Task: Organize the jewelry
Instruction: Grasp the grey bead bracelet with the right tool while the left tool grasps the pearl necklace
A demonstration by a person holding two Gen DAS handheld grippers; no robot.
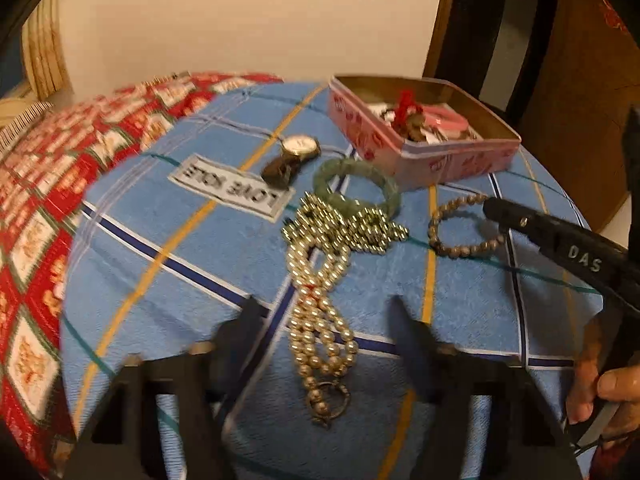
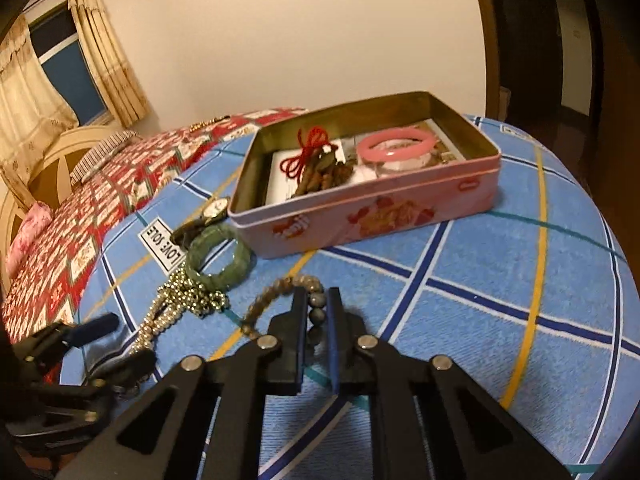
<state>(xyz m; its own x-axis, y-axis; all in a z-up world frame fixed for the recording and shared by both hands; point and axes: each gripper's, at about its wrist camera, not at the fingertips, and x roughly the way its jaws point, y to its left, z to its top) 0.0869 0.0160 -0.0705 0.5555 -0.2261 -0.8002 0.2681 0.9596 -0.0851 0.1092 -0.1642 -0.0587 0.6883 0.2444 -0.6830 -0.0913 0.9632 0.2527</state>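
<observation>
A pink tin box (image 1: 460, 158) (image 2: 380, 216) stands open on a blue checked cloth; it holds a pink bangle (image 2: 394, 144) and a red-corded bundle (image 2: 316, 164). On the cloth lie a watch (image 1: 294, 156) (image 2: 208, 214), a green jade bangle (image 1: 356, 184) (image 2: 220, 256), a pearl necklace (image 1: 324, 300) (image 2: 176, 304) and a grey bead bracelet (image 1: 464, 226) (image 2: 280, 296). My left gripper (image 1: 324, 312) is open, its fingers either side of the pearl necklace. My right gripper (image 2: 318, 300) (image 1: 492, 206) has its jaws closed around the bead bracelet's right side, which rests on the cloth.
The blue cloth (image 2: 500, 280) covers the end of a bed with a red patterned quilt (image 1: 48, 208) (image 2: 100, 204). A white label (image 1: 232, 188) is sewn on the cloth. A wall is behind and a dark doorway (image 2: 560, 60) at the right.
</observation>
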